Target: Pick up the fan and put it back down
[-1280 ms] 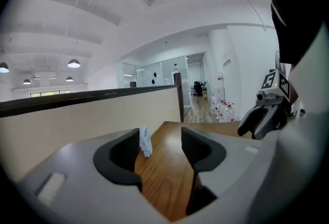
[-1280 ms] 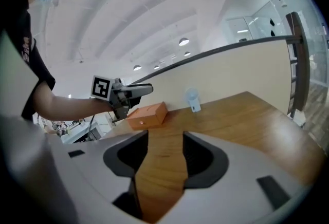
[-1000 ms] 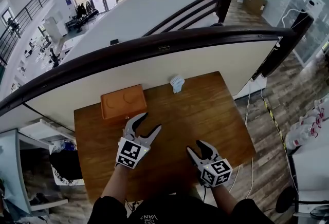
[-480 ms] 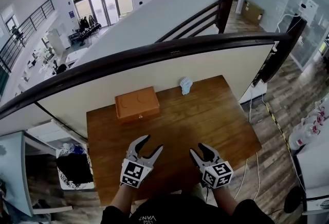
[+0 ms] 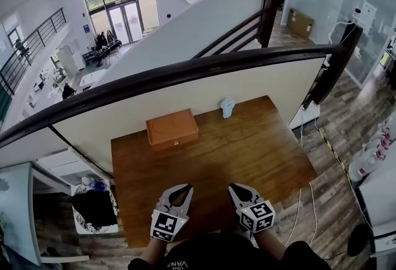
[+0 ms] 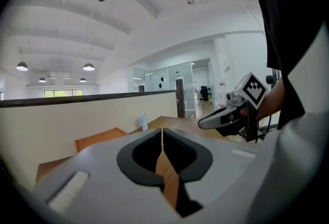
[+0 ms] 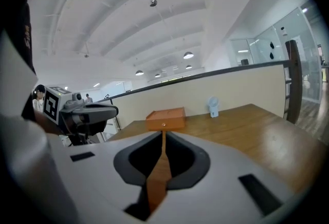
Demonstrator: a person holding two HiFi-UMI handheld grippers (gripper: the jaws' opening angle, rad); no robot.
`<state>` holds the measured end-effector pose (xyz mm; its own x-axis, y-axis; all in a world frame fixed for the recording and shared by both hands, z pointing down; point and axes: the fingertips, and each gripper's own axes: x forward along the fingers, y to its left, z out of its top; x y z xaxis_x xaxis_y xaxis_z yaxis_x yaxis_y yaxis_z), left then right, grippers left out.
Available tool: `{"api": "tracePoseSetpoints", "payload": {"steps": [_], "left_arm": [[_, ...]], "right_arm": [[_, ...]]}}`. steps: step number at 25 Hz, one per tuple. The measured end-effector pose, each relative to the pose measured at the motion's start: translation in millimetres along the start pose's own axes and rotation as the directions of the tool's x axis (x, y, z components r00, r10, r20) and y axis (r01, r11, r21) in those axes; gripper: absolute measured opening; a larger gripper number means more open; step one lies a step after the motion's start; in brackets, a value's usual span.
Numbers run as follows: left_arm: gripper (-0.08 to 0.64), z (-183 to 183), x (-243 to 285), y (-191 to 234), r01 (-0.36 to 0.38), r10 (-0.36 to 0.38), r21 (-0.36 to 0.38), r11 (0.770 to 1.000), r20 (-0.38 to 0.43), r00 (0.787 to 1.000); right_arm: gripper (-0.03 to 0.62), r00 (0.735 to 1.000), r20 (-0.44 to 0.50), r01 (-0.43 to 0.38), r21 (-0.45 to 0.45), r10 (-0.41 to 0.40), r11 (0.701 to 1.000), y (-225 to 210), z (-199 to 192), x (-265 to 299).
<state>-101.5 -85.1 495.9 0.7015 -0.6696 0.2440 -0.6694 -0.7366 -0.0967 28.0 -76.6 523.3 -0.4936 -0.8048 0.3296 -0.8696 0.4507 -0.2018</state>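
Fingers of left gripper are closed empty, those of right gripper closing empty; fan stands across table.

Little lettering can be read in these views.
Only one word can be made out: white capitals on the dark shirt, seen upside down at the bottom edge of the head view and partly cut by it, are read roughly as "VANS". A small blue sign is seen beside the glass doors, but its print is too small to be read. Pale marks on the dark sleeve in the right gripper view cannot be deciphered.
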Motion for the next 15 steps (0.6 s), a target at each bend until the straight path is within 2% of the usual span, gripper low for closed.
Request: {"api": "tracePoseSetpoints", "payload": {"steps": [6,15], "left_arm": [[0.011,-22.7,-10.3,-13.1,0.017,-0.020,-0.056,0.998,-0.042,0.999],[0.011,-36.9,-15.1,-21.5,0.023,-0.030,-0.125,0.992,-0.052,0.998]], "right_arm": [[0.012,0.999,-0.048,0.021,-0.015,-0.022,1.000,7.4,-15.9,-2.4],[0.011,0.998,-0.065,0.022,-0.015,-0.023,1.000,10.2,-23.2,1.6]]}}
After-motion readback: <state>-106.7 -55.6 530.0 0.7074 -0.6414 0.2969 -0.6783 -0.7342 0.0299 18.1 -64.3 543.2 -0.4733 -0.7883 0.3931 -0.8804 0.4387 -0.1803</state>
